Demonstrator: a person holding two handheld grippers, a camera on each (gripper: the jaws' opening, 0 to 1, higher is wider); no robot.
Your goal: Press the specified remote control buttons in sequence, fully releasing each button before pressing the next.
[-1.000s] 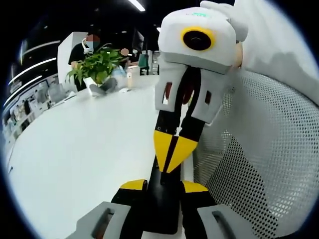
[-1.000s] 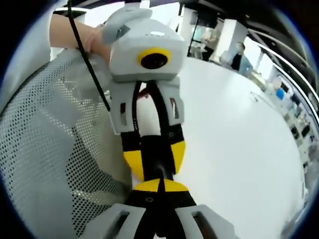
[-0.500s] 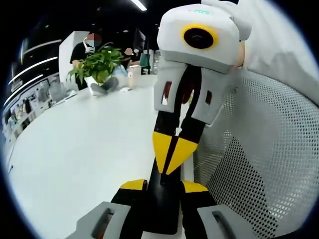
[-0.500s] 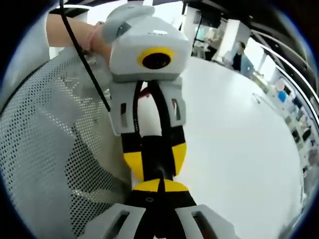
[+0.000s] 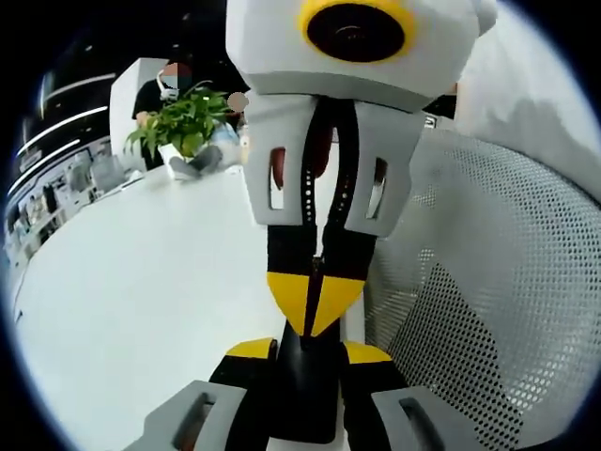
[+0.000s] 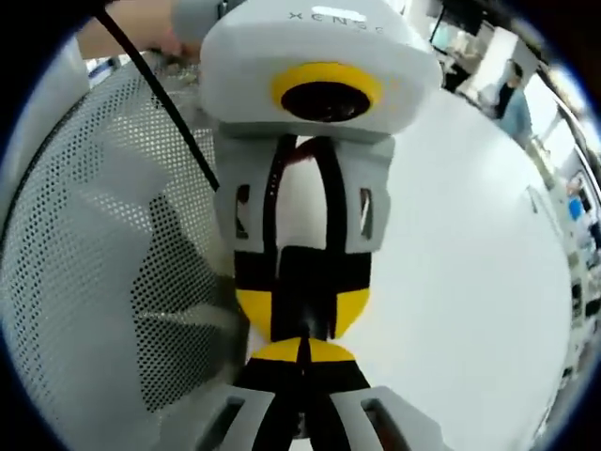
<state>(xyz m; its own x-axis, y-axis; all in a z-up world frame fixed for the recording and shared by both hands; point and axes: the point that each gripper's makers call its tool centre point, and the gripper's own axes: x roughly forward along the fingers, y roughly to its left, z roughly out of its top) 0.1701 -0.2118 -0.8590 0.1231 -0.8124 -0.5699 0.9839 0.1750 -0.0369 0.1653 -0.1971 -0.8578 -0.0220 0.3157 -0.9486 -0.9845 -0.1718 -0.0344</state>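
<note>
1. The remote control [image 5: 305, 395] is a slim, dark bar seen almost end-on. It runs away from the camera in the left gripper view. No buttons or markings can be made out on it.
2. It sits between the yellow-tipped jaws of the left gripper [image 5: 308, 352], which are clamped on its two sides above the white table [image 5: 141, 282].
3. In the right gripper view the same remote [image 6: 302, 272] shows as a black strip between the left gripper's [image 6: 300, 315] yellow pads.
4. The right gripper [image 5: 315, 301] faces the left one head-on. Its two fingers are pressed together into a single yellow point that meets the remote's far end. Whether it is pushing a button cannot be told.
5. In its own view the right gripper [image 6: 300, 352] has no gap between its tips, and they lie right against the remote.
6. A white mesh chair back [image 5: 488, 310] stands just beside the grippers, on the right in the left gripper view. It also shows in the right gripper view [image 6: 103, 235].
7. A black cable [image 6: 160, 103] crosses in front of the mesh.
8. A hand [image 6: 131, 23] grips the left gripper's body from behind.
9. Far across the table stand a potted plant [image 5: 183, 122] and a person [image 5: 155, 94].
</note>
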